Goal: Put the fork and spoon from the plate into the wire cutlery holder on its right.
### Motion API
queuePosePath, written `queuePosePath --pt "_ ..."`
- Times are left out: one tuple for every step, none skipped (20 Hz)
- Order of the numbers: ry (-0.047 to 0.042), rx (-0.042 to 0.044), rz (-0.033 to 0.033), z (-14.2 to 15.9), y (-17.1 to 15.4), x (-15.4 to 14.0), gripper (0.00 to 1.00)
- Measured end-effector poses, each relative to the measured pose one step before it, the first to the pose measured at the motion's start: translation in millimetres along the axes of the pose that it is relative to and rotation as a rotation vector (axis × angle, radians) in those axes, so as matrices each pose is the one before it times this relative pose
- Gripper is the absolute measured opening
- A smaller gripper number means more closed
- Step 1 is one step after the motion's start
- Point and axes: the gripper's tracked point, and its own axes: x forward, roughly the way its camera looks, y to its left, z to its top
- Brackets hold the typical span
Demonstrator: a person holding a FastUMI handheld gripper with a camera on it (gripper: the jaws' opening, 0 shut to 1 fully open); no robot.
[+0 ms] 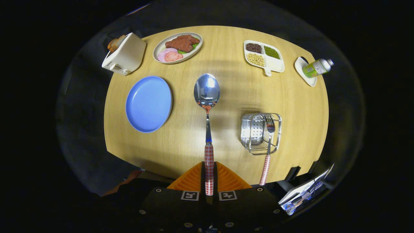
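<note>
The gripper (209, 176) fingers clamp the red-checked handle of a shiny steel spoon (207, 94), bowl pointing ahead above the wooden table (226, 97).

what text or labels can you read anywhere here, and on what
No text reads clearly.
bottle on the small white dish: printed label, too blurred to read.
gripper, shut on the spoon handle: two square coded markers, no words.
toaster: no readable marking.

Looked like a staged dining setup in a dark booth: wooden table (226, 97) laid with toaster (124, 55) far left, plate of food (178, 47), divided tray (263, 56), bottle (318, 67) far right.
</note>
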Motion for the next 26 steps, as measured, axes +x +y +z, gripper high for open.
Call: queuePosePath --pt "0.00963 0.01509 -0.00595 -4.48 -12.00 -4.07 0.08" --pt "0.01102 0.01057 -0.00590 -4.23 -11.92 -4.00 0.08" --pt "0.01251 0.00830 -0.00493 -3.50 -8.83 -0.83 0.08" --pt "0.01986 0.00352 0.00095 -5.74 -5.89 1.05 0.08" --pt "0.02346 0.01073 0.00604 -4.67 -5.22 3.33 0.08" --pt "0.02181 0.01270 0.00564 -4.29 -3.36 3.85 0.08" --pt "0.02223 0.00912 0.00883 -3.91 -2.92 3.94 0.08" --pt "0.02054 0.00996 0.00437 -3.23 0.75 1.48 0.08" --pt "0.01698 0.01357 0.00269 -3.26 -3.24 3.02 0.08" --pt "0.01345 0.00972 0.00444 -1.35 -3.26 2.85 0.08" --pt "0.01732 0.00558 0.00386 -2.04 -3.22 1.66 0.08" --pt "0.01895 0.00702 0.00691 -1.26 -2.55 1.21 0.08" --pt "0.01437 0.01282 0.00777 -0.09 -2.28 1.83 0.08" --pt "0.01859 0.01313 0.00379 0.34 -2.69 1.64 0.08" --pt "0.01996 0.00894 0.00463 -0.07 -2.08 2.59 0.08" --pt "0.02115 0.00489 0.00161 0.32 -2.27 2.48 0.08" --pt "0.02312 -0.00265 0.00087 5.32 -1.48 6.49 0.08" --pt "0.01882 -0.00381 -0.00246 0.72 -1.95 2.08 0.08" --pt "0.01695 -0.00269 -0.00630 1.26 -1.49 0.77 0.08" --pt "0.01256 -0.00440 -0.00507 1.22 -0.31 1.86 0.08" --pt "0.01689 -0.00596 -0.00395 1.05 0.55 1.06 0.08" --pt "0.02211 -0.00792 -0.00643 -6.13 -0.09 -1.72 0.08" --pt "0.02703 -0.01076 -0.00608 -0.51 0.18 0.01 0.08" --pt "0.02441 -0.00995 -0.00245 1.57 0.98 -0.14 0.08" --pt "0.02623 -0.00461 -0.00288 5.81 0.25 0.64 0.08" --pt "0.01736 -0.00462 -0.01049 2.08 -1.59 1.47 0.08"
